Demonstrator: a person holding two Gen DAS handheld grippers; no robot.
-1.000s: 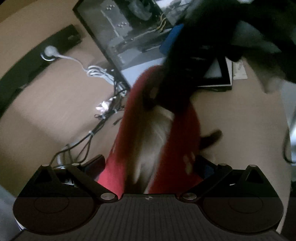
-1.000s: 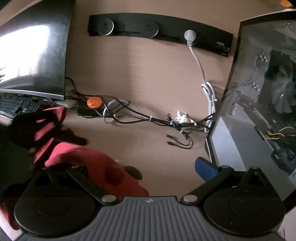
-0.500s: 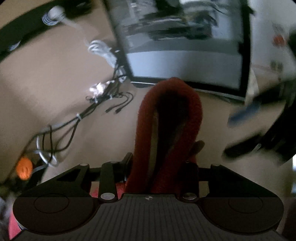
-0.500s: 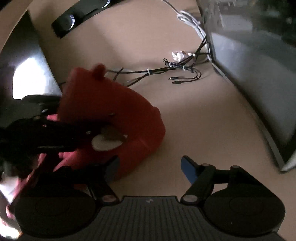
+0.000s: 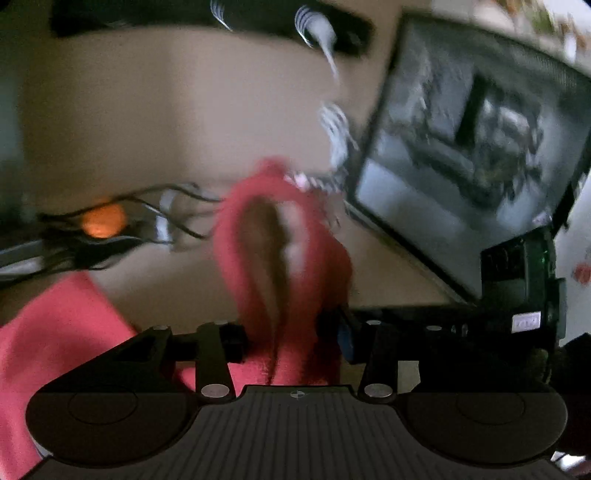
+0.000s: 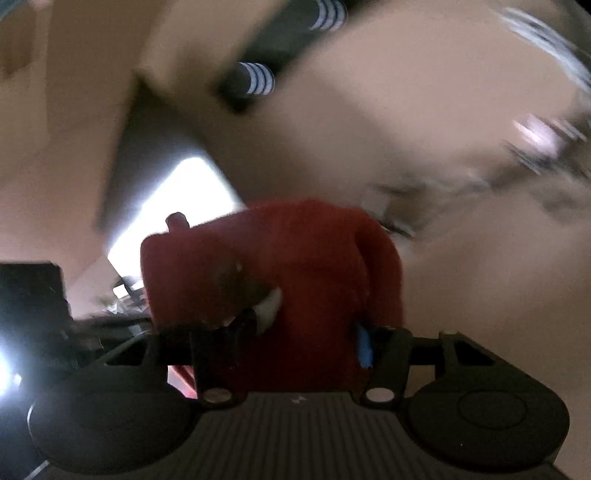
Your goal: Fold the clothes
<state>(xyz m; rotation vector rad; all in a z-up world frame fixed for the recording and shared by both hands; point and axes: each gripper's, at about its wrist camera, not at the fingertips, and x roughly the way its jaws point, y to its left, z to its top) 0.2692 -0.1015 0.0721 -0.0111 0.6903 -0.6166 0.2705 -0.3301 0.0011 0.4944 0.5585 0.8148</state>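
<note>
A red garment (image 5: 284, 266) rises in a looped fold between the jaws of my left gripper (image 5: 291, 332), which is shut on it. More of the red cloth (image 5: 55, 332) spreads at the lower left. In the right wrist view the same red garment (image 6: 280, 266) bunches between the jaws of my right gripper (image 6: 303, 332), which is shut on it; a white tag (image 6: 269, 306) shows on the cloth. Both views are motion-blurred.
A tan desk (image 5: 166, 129) carries a tangle of cables (image 5: 155, 221) with an orange blob (image 5: 103, 221), a black power strip (image 5: 258, 18) at the back, and a glass-sided computer case (image 5: 461, 158) at right. A monitor (image 6: 173, 192) shows in the right wrist view.
My right gripper has closed on the red garment, having been open. Both grippers have swung, so the desk and case have shifted in both views. The left gripper keeps its hold.
</note>
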